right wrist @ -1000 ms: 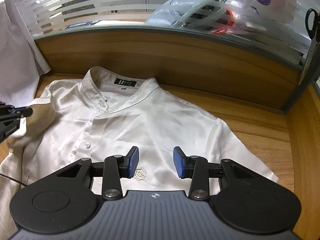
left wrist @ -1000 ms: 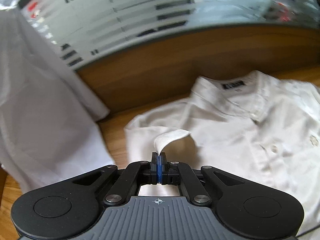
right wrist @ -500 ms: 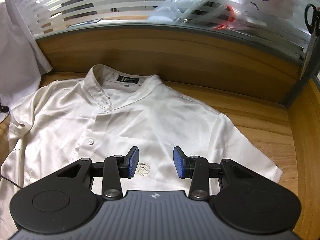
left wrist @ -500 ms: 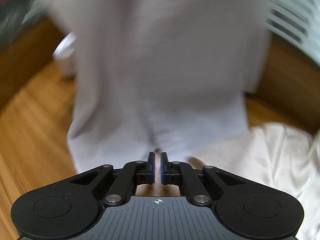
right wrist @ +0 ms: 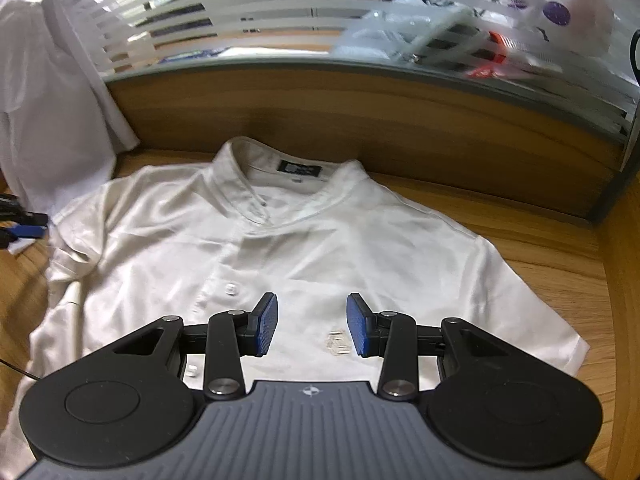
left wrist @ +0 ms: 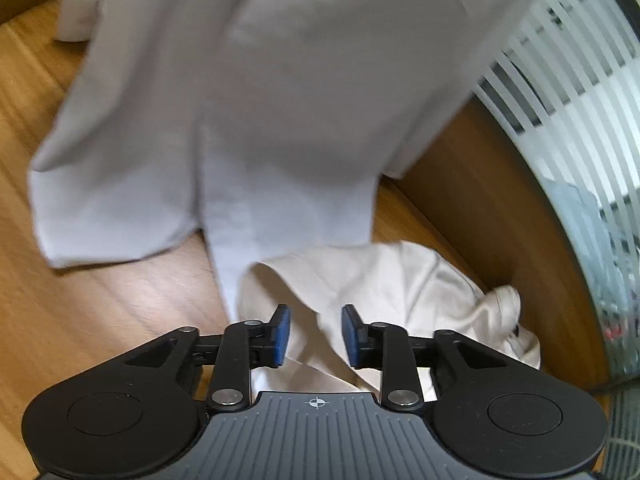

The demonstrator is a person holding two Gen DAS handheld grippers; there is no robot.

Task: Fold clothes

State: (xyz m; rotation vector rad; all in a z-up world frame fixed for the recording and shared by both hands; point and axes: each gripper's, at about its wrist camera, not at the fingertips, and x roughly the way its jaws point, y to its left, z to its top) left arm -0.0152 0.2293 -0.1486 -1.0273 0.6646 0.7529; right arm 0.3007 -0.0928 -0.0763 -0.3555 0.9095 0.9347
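1. A cream short-sleeved shirt [right wrist: 320, 248] lies front-up and spread flat on the wooden worktop [right wrist: 540, 240], its collar toward the wooden back panel [right wrist: 400, 120] and its dark neck label [right wrist: 299, 168] showing.
2. The right hand-held gripper [right wrist: 312, 330] hovers over the lower chest of the shirt with its blue pads wide apart and nothing between them; a small embroidered logo [right wrist: 338, 342] sits just below the gap.
3. The left hand-held gripper [left wrist: 315, 336] also stands open and grips nothing; its pads straddle a raised fold of the shirt's sleeve [left wrist: 360, 280], and contact cannot be judged.
4. In the right wrist view that gripper's tip shows at the far left edge, beside the rumpled sleeve.
5. A white garment [left wrist: 248, 100] hangs down behind the sleeve, its lower edge resting on the worktop.
6. Frosted striped glass [right wrist: 280, 12] runs above the back panel.
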